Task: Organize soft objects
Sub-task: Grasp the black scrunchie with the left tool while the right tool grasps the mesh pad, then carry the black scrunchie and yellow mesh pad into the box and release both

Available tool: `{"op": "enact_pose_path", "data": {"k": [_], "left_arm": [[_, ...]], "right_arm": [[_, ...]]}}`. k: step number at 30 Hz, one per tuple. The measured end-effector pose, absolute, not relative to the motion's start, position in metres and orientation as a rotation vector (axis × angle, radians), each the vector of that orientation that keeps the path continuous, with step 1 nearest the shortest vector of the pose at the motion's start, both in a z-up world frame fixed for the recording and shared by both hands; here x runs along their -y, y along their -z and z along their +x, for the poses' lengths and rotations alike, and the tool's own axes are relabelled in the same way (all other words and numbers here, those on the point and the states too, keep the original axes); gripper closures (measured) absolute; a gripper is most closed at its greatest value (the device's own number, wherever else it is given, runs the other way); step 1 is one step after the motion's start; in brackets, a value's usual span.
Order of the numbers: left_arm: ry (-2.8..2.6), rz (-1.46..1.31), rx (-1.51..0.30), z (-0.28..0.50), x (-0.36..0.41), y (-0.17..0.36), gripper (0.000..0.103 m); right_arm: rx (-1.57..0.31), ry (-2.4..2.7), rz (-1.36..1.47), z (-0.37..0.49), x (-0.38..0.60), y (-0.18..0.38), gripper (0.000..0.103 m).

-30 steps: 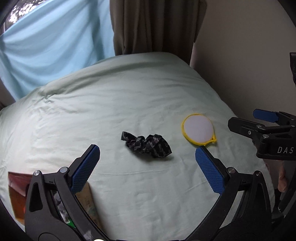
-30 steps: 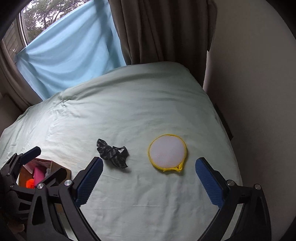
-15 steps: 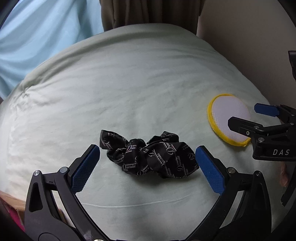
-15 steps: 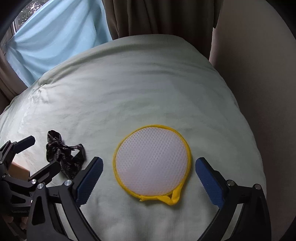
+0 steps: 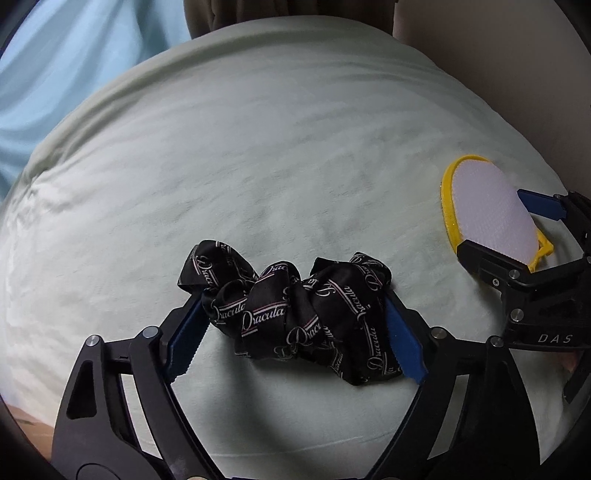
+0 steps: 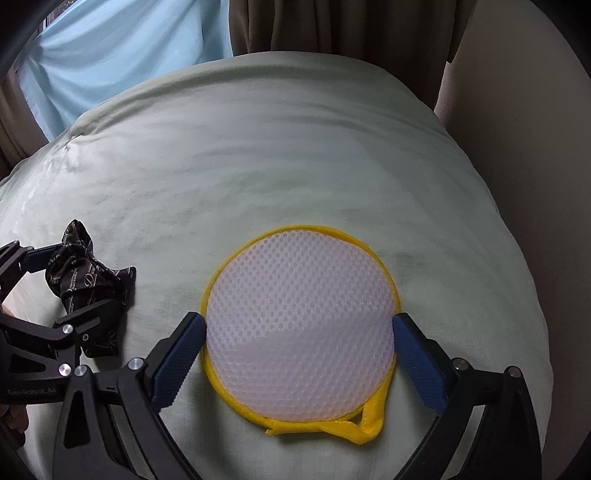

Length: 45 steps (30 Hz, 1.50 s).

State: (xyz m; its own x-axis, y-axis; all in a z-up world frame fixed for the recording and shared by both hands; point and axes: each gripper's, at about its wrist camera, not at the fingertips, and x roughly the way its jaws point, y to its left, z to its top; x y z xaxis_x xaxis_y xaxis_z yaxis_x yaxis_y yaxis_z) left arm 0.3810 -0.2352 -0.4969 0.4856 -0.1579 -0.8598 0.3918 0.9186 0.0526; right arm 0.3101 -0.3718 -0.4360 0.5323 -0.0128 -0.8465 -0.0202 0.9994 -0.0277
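Note:
A black scrunchie with white lettering (image 5: 295,314) lies on the pale green bed cover (image 5: 258,166). My left gripper (image 5: 291,332) is open and straddles it, a blue pad at each end. A round white mesh pad with a yellow rim (image 6: 299,339) lies on the cover to the right. My right gripper (image 6: 297,354) is open around it, its pads at the pad's left and right edges. The scrunchie (image 6: 88,288) and the left gripper also show at the left of the right wrist view. The mesh pad (image 5: 491,218) and the right gripper show at the right of the left wrist view.
A light blue curtain (image 6: 122,62) and a brown curtain (image 6: 332,26) hang behind the bed. A beige wall (image 6: 535,147) runs along the bed's right side. A brown box corner (image 5: 26,424) shows at the lower left.
Both grippers have come down and forward onto the bed. The left now brackets the scrunchie and the right brackets the mesh pad. Both jaws have narrowed a little.

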Motion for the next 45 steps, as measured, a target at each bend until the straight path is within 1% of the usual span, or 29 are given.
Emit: {"op": "enact_pose_path", "data": {"k": [2,4,5,8,10,12,15,21,27,36,40,45], "left_arm": [[0.338,0.249,-1.006,0.383,0.236,0.497,0.027],[0.335,0.240,-1.003,0.382,0.235,0.496,0.032],[0.334,0.239,-1.001,0.382,0.235,0.495,0.035],[0.334,0.245,-0.994,0.378,0.234,0.491,0.040],[0.332,0.253,-0.989,0.377,0.234,0.489,0.042],[0.329,0.254,-0.989,0.375,0.233,0.486,0.044],[0.331,0.236,-0.980,0.372,0.232,0.475,0.046],[0.340,0.223,-0.950,0.362,0.232,0.441,0.046],[0.334,0.192,-0.929,0.349,0.224,0.387,0.046],[0.268,0.087,-0.868,0.309,0.187,0.269,0.046],[0.224,0.042,-0.835,0.282,0.156,0.219,0.046],[0.175,-0.015,-0.812,0.244,0.104,0.169,0.046]], "right_arm": [[-1.002,-0.006,-0.052,0.310,0.369,0.437,0.004],[-0.990,-0.004,-0.056,0.307,0.368,0.437,0.010],[-0.984,-0.006,-0.055,0.307,0.366,0.438,0.015],[-0.974,-0.009,-0.050,0.304,0.365,0.437,0.025],[-0.971,-0.008,-0.040,0.303,0.364,0.436,0.034],[-0.967,-0.009,-0.035,0.304,0.363,0.432,0.051],[-0.962,-0.009,-0.023,0.303,0.364,0.426,0.062],[-0.921,-0.007,0.006,0.295,0.365,0.399,0.064],[-0.880,0.001,0.022,0.285,0.360,0.353,0.064],[-0.833,-0.032,-0.011,0.247,0.327,0.251,0.064],[-0.812,-0.054,-0.007,0.225,0.303,0.204,0.064],[-0.783,-0.076,-0.013,0.196,0.262,0.153,0.064]]}}
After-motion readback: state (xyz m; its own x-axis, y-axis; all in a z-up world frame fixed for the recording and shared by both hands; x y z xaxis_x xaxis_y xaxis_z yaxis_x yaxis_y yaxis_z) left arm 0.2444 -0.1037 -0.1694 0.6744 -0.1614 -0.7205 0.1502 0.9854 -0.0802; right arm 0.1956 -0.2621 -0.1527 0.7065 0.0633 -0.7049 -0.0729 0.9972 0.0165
